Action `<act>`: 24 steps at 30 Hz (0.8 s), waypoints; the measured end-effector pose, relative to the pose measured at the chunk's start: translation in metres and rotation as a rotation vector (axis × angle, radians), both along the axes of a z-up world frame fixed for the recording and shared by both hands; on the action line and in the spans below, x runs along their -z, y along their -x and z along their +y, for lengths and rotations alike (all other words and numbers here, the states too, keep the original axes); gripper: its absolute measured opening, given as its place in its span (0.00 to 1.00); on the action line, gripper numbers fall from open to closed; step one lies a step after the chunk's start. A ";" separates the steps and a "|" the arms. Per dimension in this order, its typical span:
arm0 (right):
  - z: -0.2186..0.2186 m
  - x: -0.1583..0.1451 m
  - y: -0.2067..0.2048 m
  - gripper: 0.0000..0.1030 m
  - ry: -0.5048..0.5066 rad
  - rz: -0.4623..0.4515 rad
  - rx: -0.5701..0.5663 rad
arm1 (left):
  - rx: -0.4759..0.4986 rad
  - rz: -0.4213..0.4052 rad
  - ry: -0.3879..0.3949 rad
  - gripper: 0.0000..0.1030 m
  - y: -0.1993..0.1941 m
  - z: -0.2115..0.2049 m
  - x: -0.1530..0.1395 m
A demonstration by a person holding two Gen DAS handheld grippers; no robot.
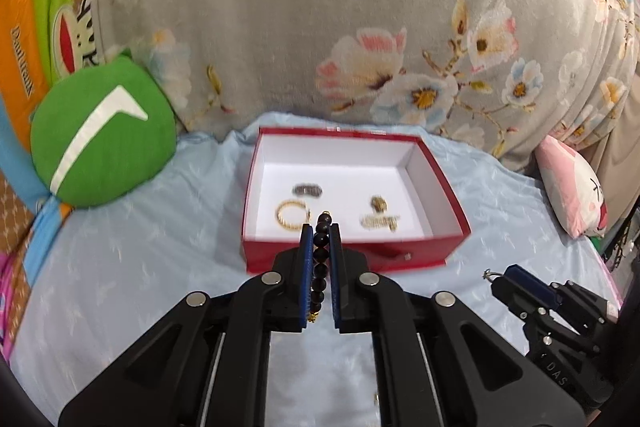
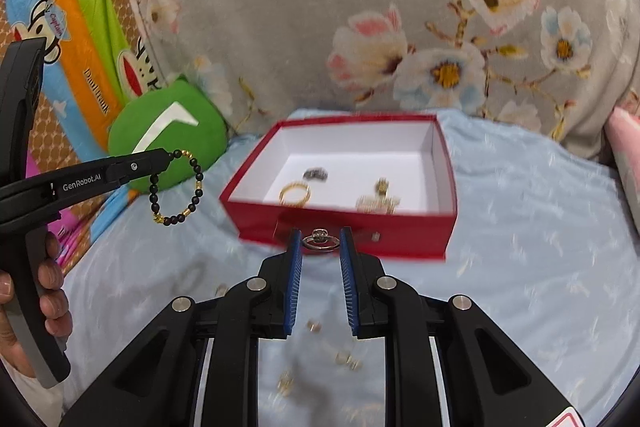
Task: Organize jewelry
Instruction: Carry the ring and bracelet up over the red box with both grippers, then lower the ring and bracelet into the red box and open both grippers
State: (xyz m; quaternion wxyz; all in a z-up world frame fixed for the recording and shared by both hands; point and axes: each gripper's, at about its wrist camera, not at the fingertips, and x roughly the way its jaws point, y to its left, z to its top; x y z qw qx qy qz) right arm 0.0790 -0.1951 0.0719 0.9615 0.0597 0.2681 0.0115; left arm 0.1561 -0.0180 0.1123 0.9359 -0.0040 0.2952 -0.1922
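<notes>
pale blue bed sheet (image 2: 520, 227) bears red box (image 2: 340, 231), loose rings (image 2: 348, 359).

Bed with pale blue sheet (image 1: 140, 267), faint white motif, lightly creased. Behind it, large grey floral quilt (image 1: 320, 27) bunched up, pink, white and blue blossoms. Left: round green cushion (image 1: 104, 143) with white stripe, leaning against cartoon-monkey blanket (image 2: 80, 27) in orange, green and blue bands. Right edge: pink-and-white pillow (image 1: 572, 183). Even indoor light, soft shadows.

Box (image 1: 352, 247) sits on bed (image 1: 140, 267), centre. Inside: bangle (image 1: 292, 215) at 9 o'clock, ring (image 1: 307, 190) at 11, brooch (image 1: 378, 221) at 3. Cushion (image 1: 100, 131) at 9 o'clock of box.
</notes>
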 end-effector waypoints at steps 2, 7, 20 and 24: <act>-0.006 -0.010 -0.020 0.17 0.007 -0.016 0.003 | 0.001 -0.018 0.001 0.07 -0.017 -0.006 -0.011; -0.020 -0.026 -0.075 0.17 0.018 -0.024 0.005 | -0.005 -0.062 -0.025 0.07 -0.062 -0.027 -0.028; -0.051 -0.019 -0.200 0.17 -0.027 0.038 0.017 | -0.032 -0.082 -0.093 0.07 -0.166 -0.078 -0.025; -0.059 -0.006 -0.228 0.17 -0.053 0.069 0.024 | -0.039 -0.074 -0.123 0.07 -0.190 -0.091 -0.012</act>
